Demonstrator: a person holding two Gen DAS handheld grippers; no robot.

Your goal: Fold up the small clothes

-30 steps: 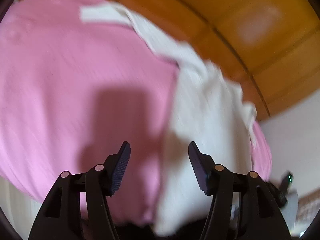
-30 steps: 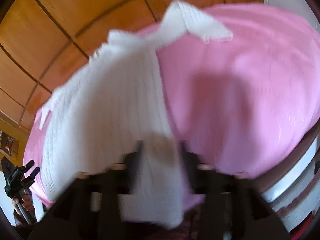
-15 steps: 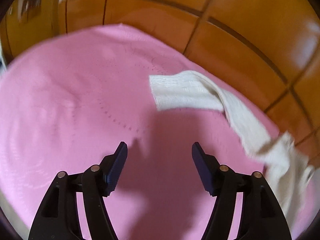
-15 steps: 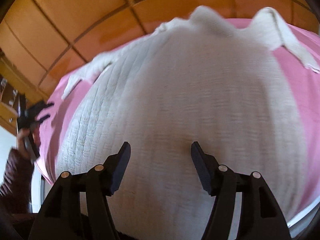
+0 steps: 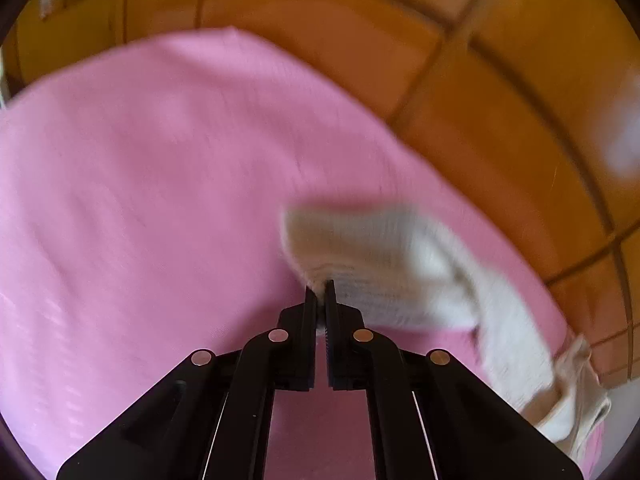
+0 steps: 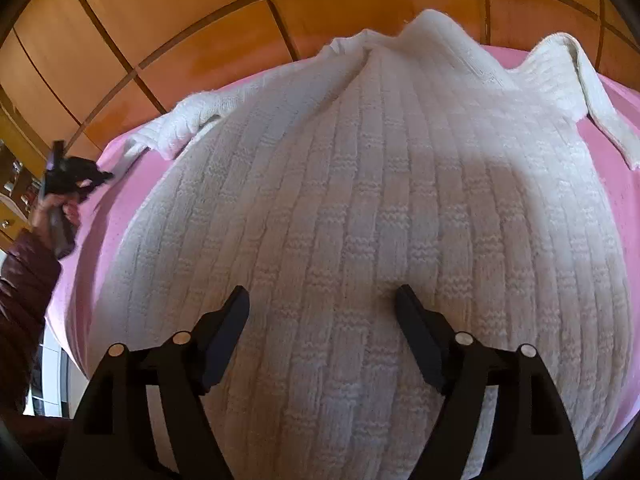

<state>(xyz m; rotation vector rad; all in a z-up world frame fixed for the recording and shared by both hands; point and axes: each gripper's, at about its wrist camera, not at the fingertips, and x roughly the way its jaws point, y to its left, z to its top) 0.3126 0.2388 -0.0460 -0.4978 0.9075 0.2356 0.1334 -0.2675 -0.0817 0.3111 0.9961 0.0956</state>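
Home room, pink bedcover [image 5: 160, 200], orange floor tiles [image 6: 168, 12] (shelves at edge)

I count one white sweater [image 6: 360, 220], one pink cloth [image 5: 140, 200] under it, and my two grippers [image 5: 320, 292] [image 6: 322, 300].

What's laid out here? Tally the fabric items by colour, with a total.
White knit sweater: 1
Pink cloth under it: 1
Total: 2
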